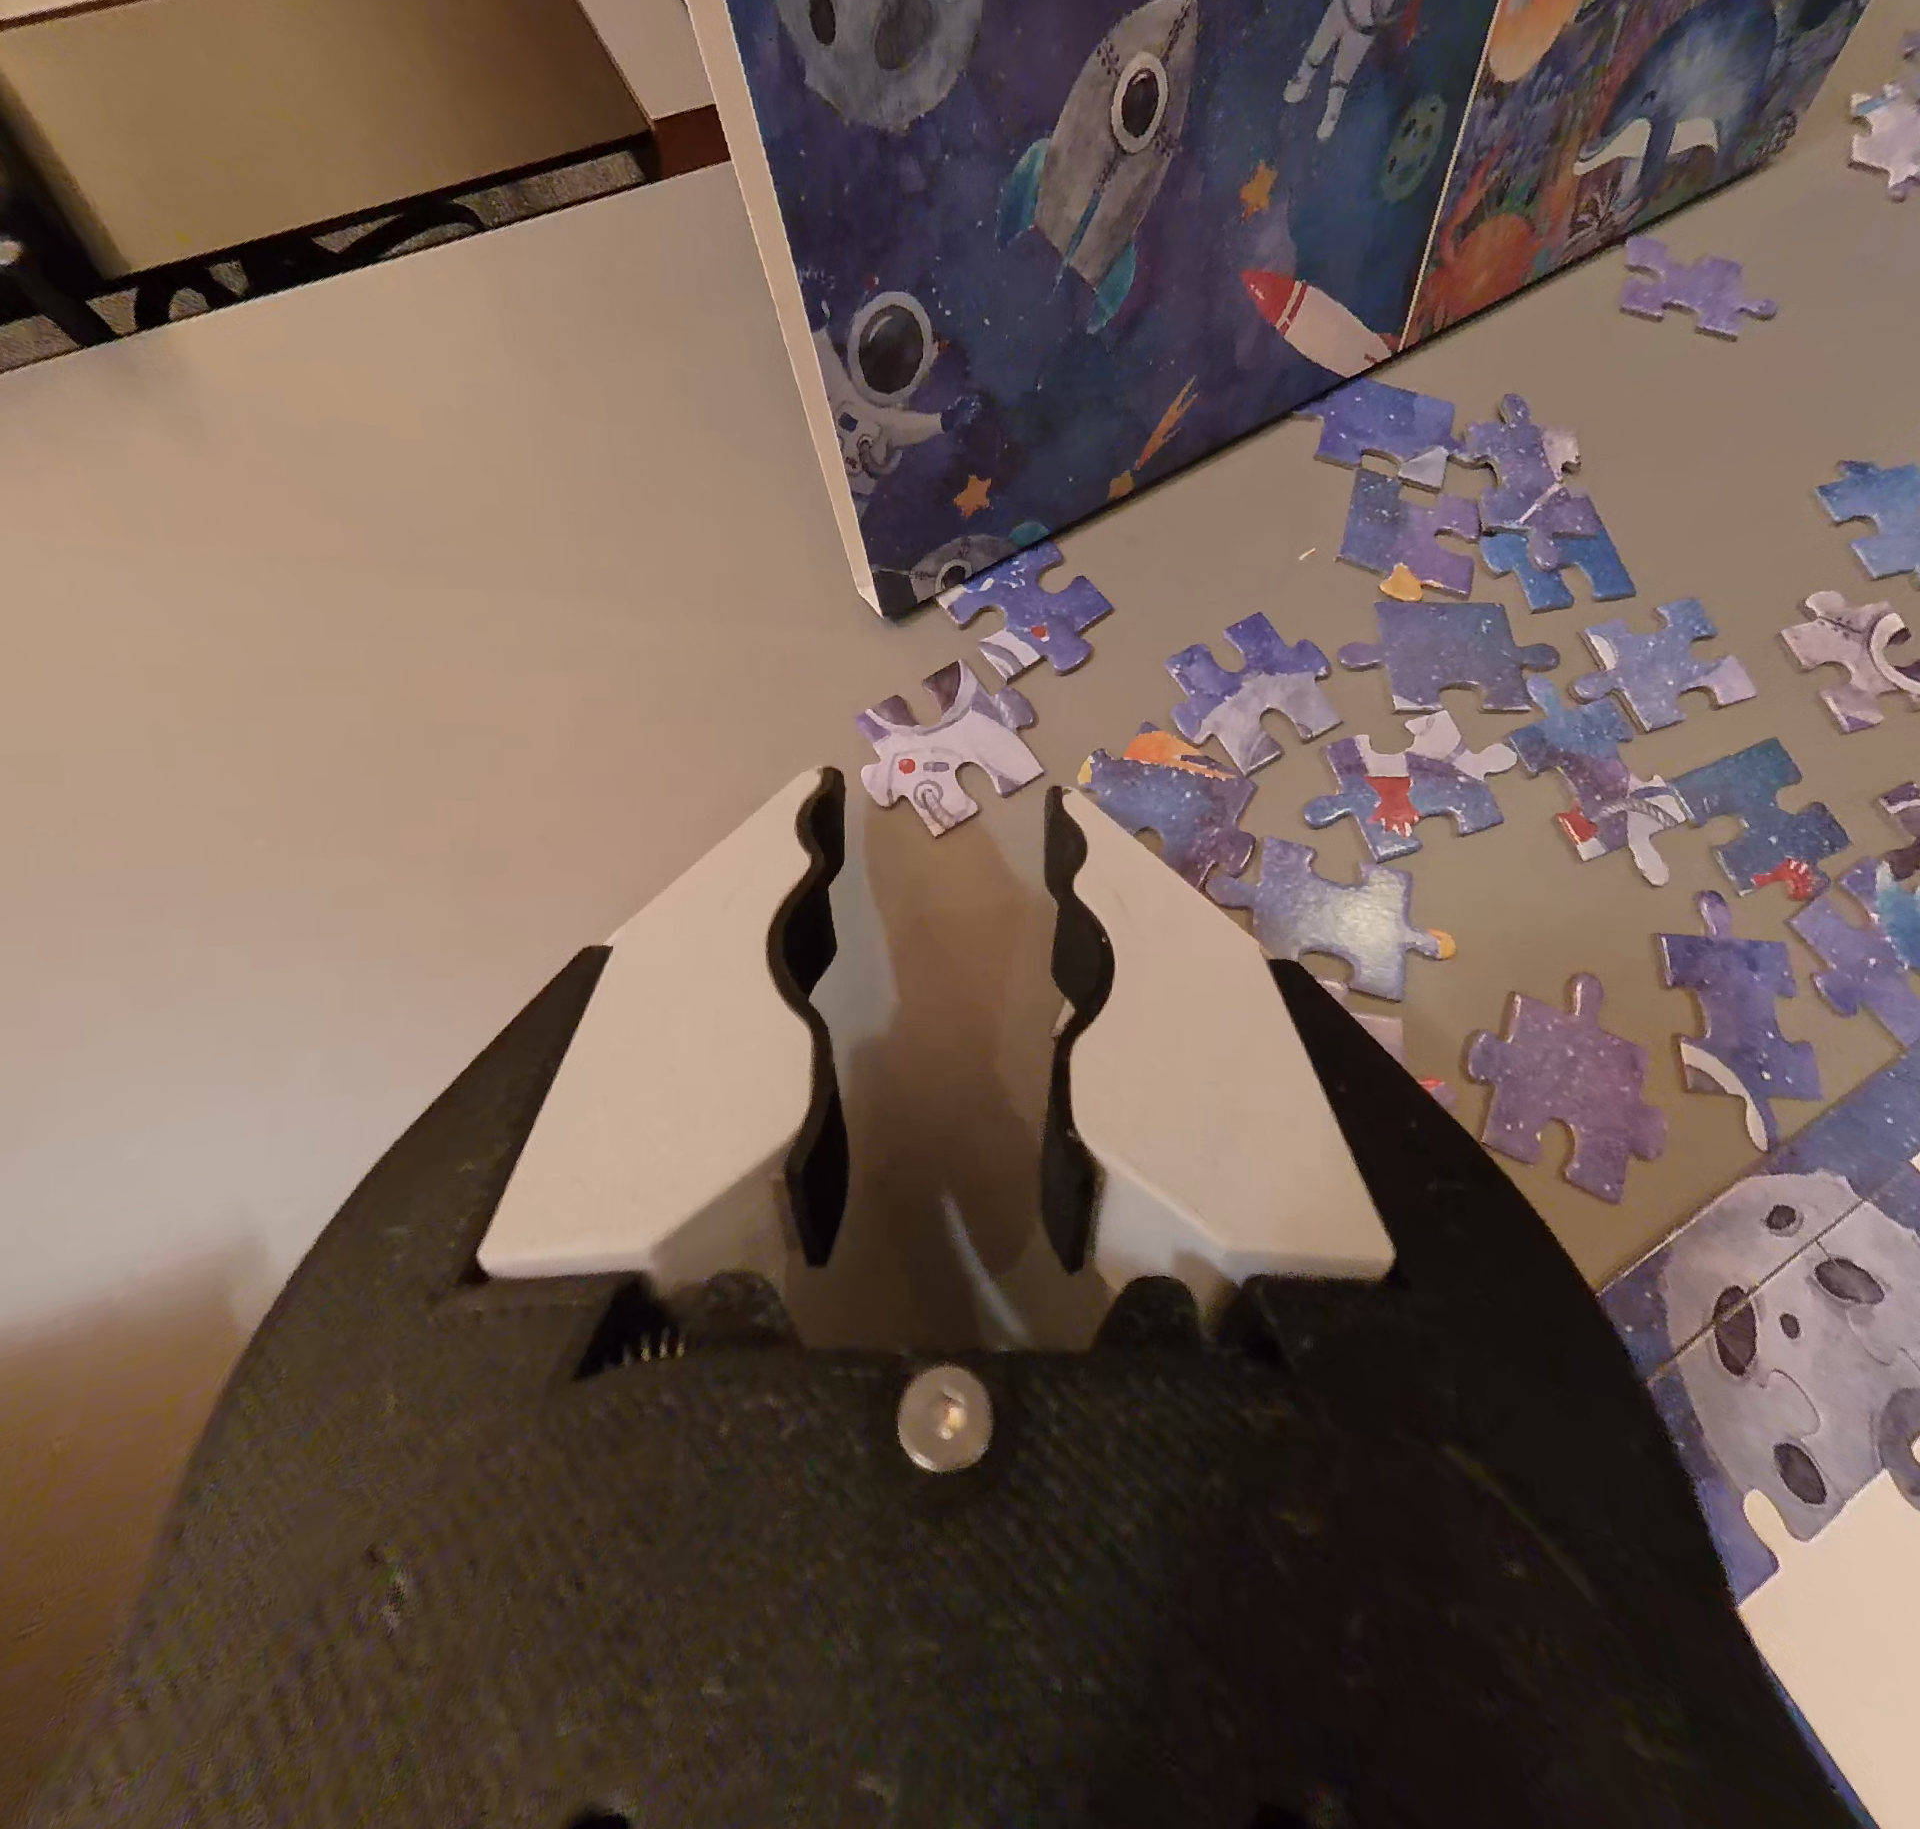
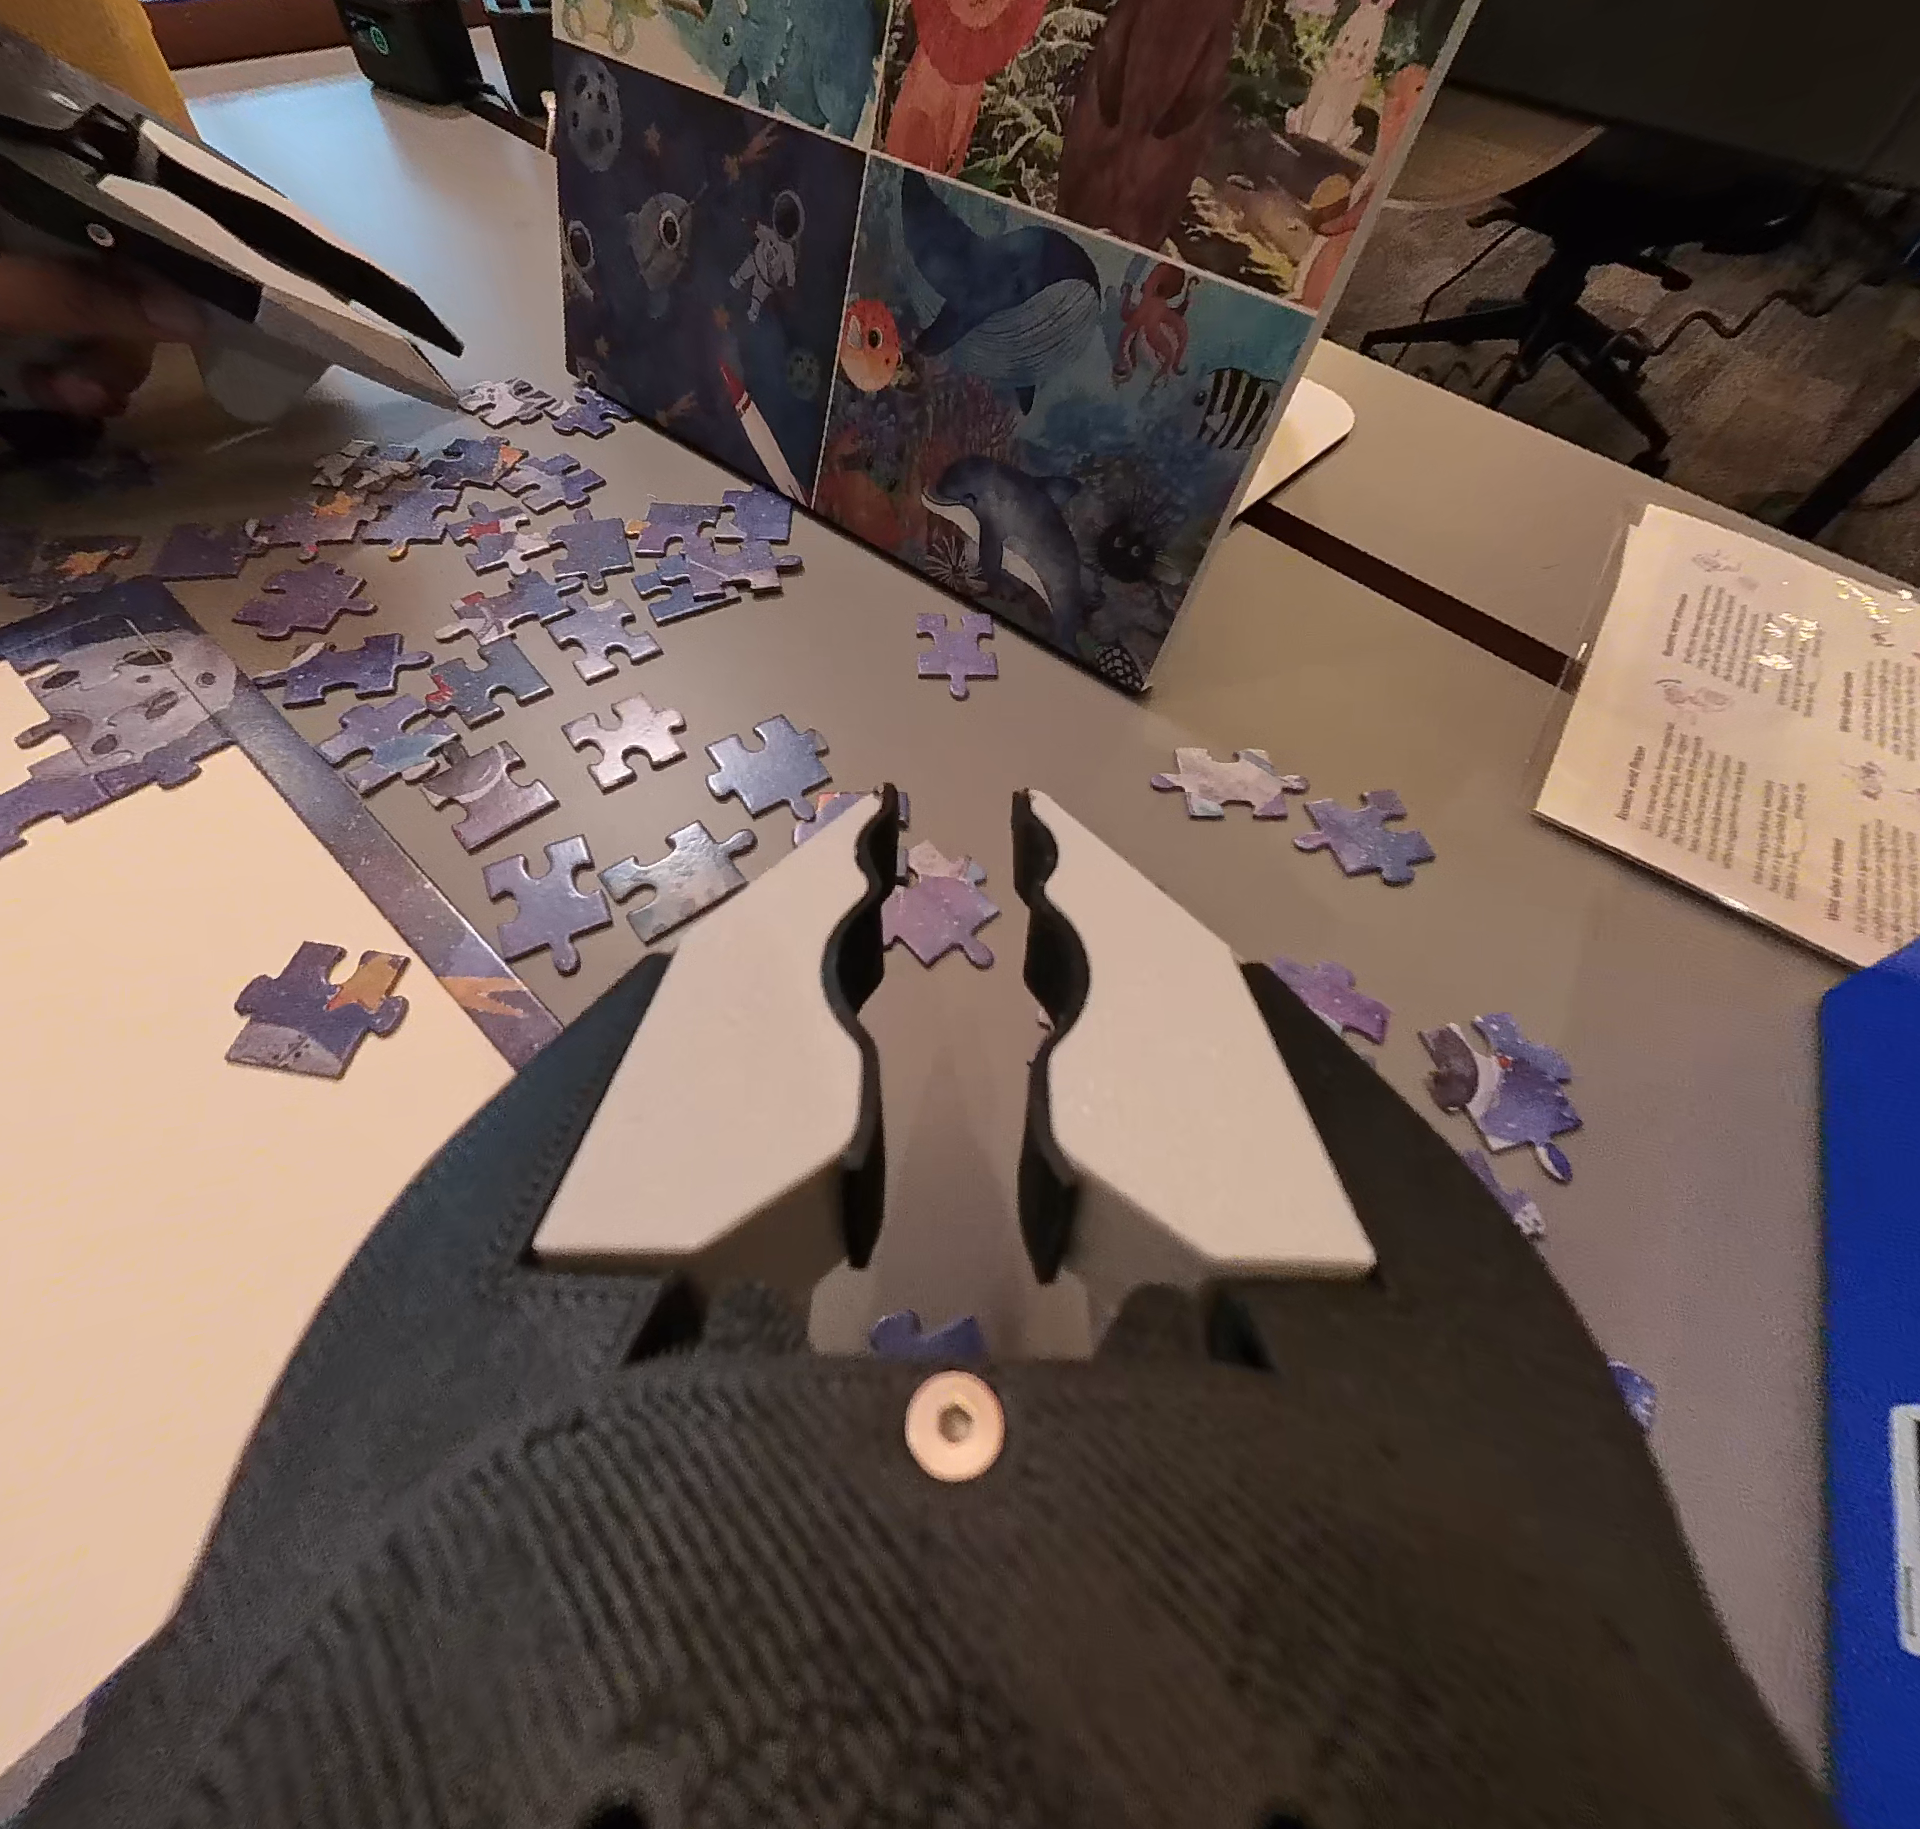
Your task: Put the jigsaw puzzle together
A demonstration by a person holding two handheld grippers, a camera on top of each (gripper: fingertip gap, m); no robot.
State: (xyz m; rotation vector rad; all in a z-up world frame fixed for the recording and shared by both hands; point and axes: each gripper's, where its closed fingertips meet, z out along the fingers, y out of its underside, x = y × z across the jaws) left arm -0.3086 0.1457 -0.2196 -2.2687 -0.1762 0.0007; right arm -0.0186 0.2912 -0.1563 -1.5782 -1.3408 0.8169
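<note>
Black-padded grey fingers of the left gripper (image 1: 945, 792) stand apart with nothing between them but bare counter (image 1: 364, 636). Just beyond their tips lies a pale astronaut-suit puzzle piece (image 1: 948, 753), flat on the counter and not touching either pad. To its right spreads a scatter of blue and purple loose pieces (image 1: 1455, 740), some overlapping. Behind them stands the picture box (image 1: 1091, 221), upright, with one piece tucked against its lower corner. At the lower right sits a partly assembled puzzle board (image 1: 1787, 1291) showing a grey moon.

On the other side, the right gripper (image 2: 954, 800) is also parted and holds nothing. A lilac piece (image 2: 940, 912) lies on the counter below and between its fingers, with no pad pressing on it; whether the left pad touches its edge cannot be told. More pieces lie on either side, a printed sheet in a clear stand (image 2: 1745, 740) is to the right, and a blue box (image 2: 1870, 1364) is at the edge of the view.

As a judgement: these pieces are thin and flat, so fingers closing on one could slide over it or push it along the counter. In the crowded patch, a neighbour could be nudged or pinched along with it. The piece beside the box could be pushed under it.
</note>
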